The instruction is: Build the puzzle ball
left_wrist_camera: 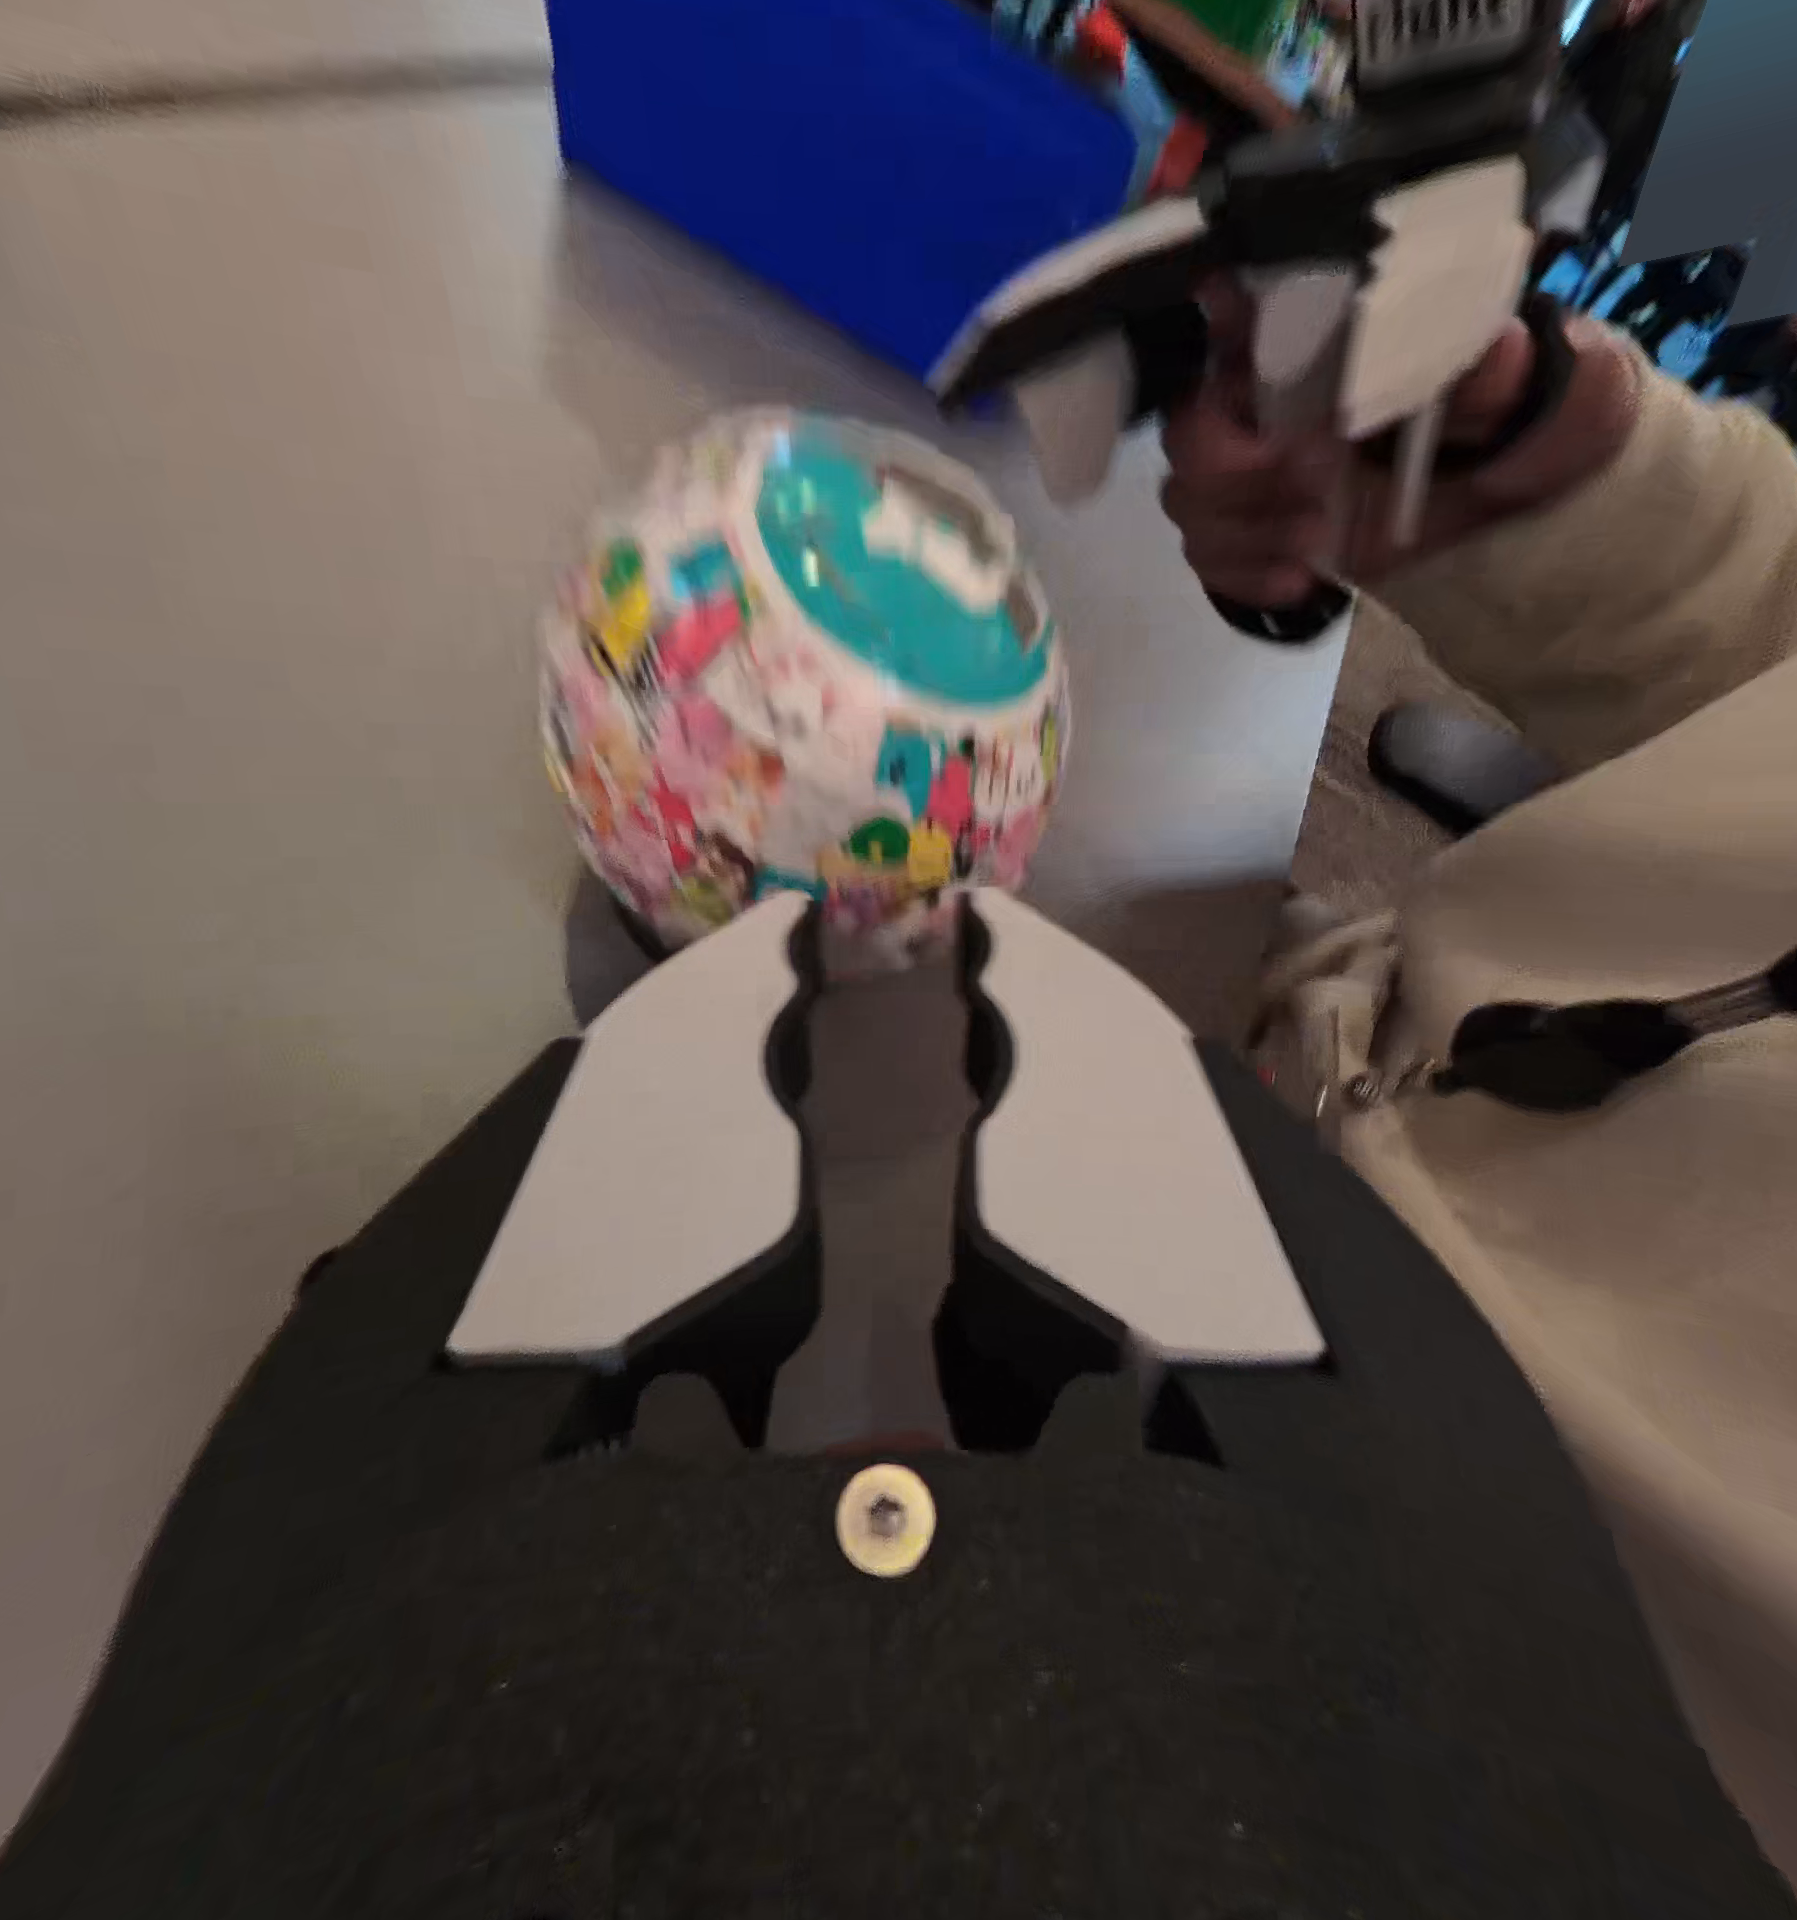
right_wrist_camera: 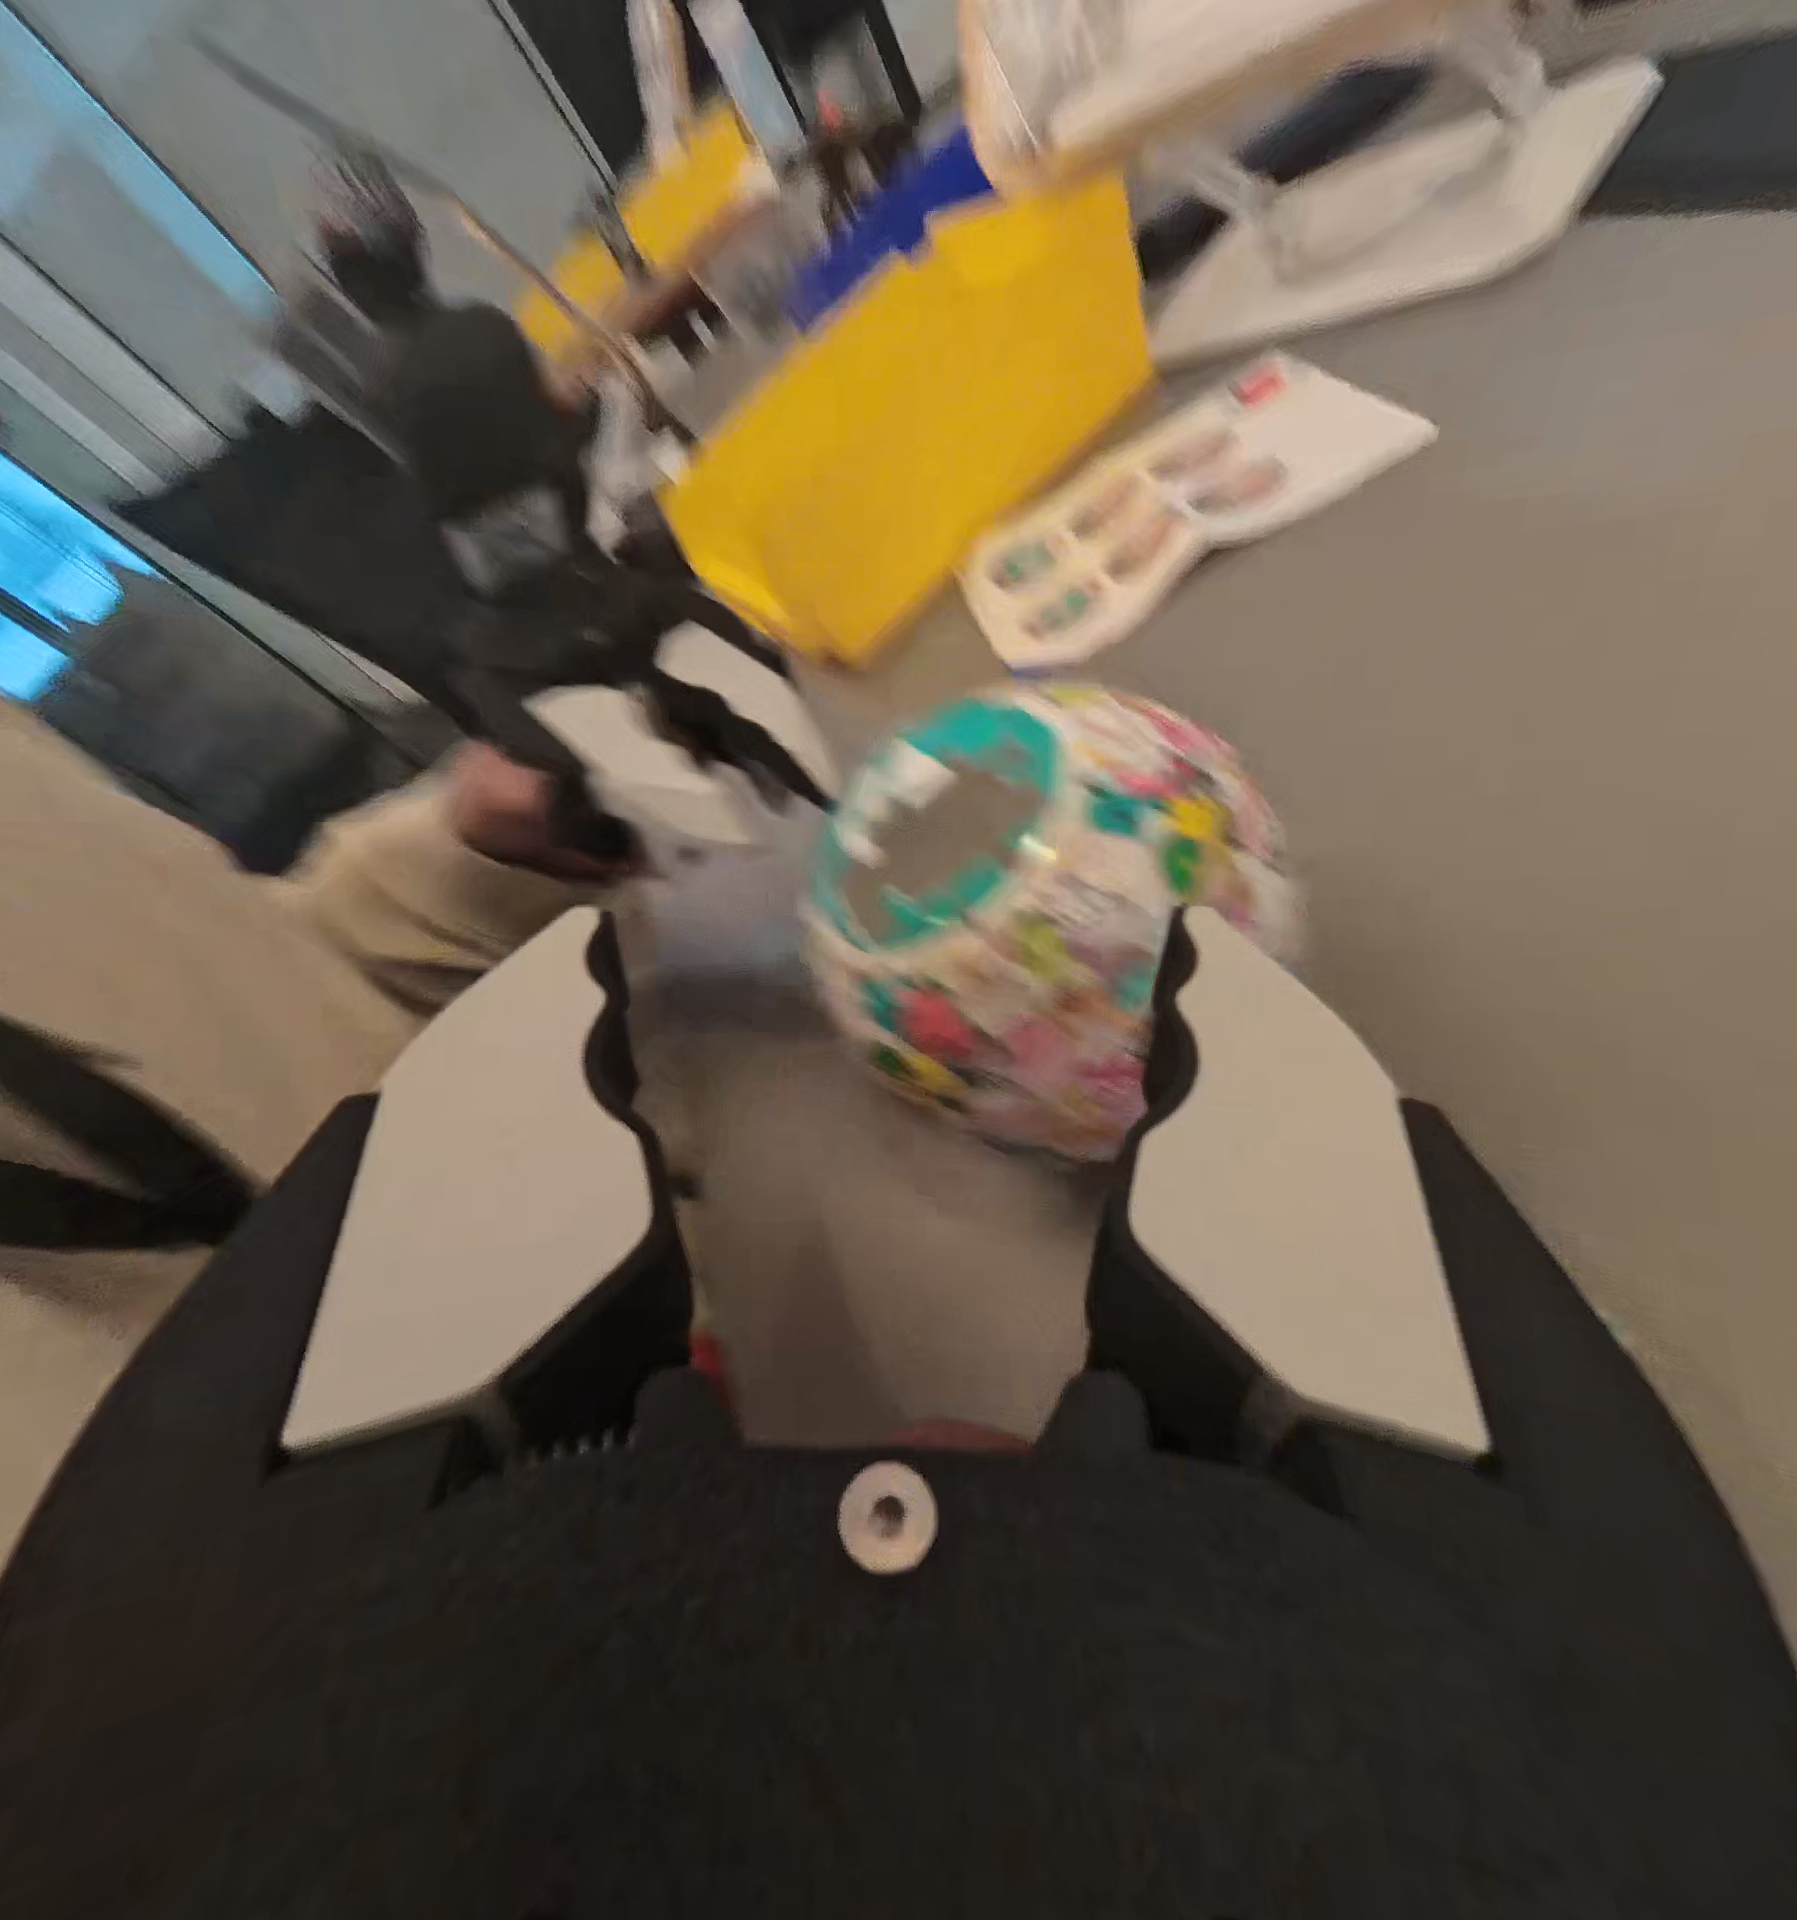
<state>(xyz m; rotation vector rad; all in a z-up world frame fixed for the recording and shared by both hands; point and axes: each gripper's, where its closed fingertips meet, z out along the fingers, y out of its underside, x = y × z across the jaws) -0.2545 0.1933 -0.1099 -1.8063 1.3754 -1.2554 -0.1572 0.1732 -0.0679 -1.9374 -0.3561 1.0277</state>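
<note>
A: How does the left claw [left_wrist_camera: 886, 914] stand?

B: Narrow. Its tips pinch the bottom edge of the puzzle ball [left_wrist_camera: 800, 675], which sits just past them, above the pale surface [left_wrist_camera: 198, 623]. The ball's teal-rimmed opening faces up and to the right.

A: And the right claw [right_wrist_camera: 889, 940]?

B: Spread wide, nothing between its fingers. In its own view the ball shows against the right finger [right_wrist_camera: 1278, 1143]; whether they touch, I cannot tell through the blur. From the left wrist view that claw hangs above and to the right of the ball, apart from it.

A: Farther out?

B: A blue box [left_wrist_camera: 832, 177] behind the ball, a yellow bag [right_wrist_camera: 925, 436] and a printed sheet [right_wrist_camera: 1185, 499] beyond.
</note>
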